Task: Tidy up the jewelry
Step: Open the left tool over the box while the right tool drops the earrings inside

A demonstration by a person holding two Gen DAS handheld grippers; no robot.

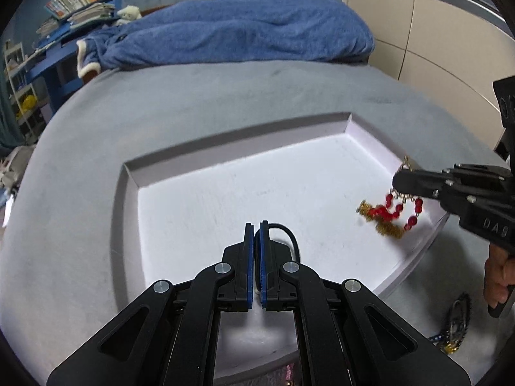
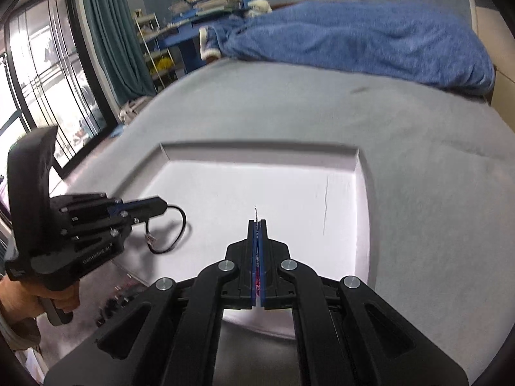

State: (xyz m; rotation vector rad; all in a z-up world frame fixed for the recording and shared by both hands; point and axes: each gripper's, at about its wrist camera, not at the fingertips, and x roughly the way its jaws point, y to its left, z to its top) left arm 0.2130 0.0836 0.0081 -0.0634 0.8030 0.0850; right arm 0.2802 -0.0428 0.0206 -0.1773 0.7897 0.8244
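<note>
left gripper (image 1: 256, 225) pinching black cord bracelet (image 2: 173, 228) over white tray (image 1: 225, 193) near its front edge; right gripper (image 2: 257, 223) clamped on red-bead necklace (image 1: 394, 212) by right rim; broad bare tray floor between.

A home bedroom: bed (image 1: 225, 103), blue blanket (image 1: 244, 29), bookshelf (image 1: 80, 0).

The tray (image 2: 360, 173) lay on the bed (image 2: 418, 193) before me. My left tongs (image 1: 256, 225) hung over its near edge at six o'clock, a cord bracelet (image 2: 173, 225) clamped in them. My right tongs (image 2: 257, 222) held the beaded necklace (image 1: 391, 212) over the tray's three o'clock side. The blanket (image 1: 241, 29) lay behind at twelve, shelves (image 1: 19, 96) at ten.
</note>
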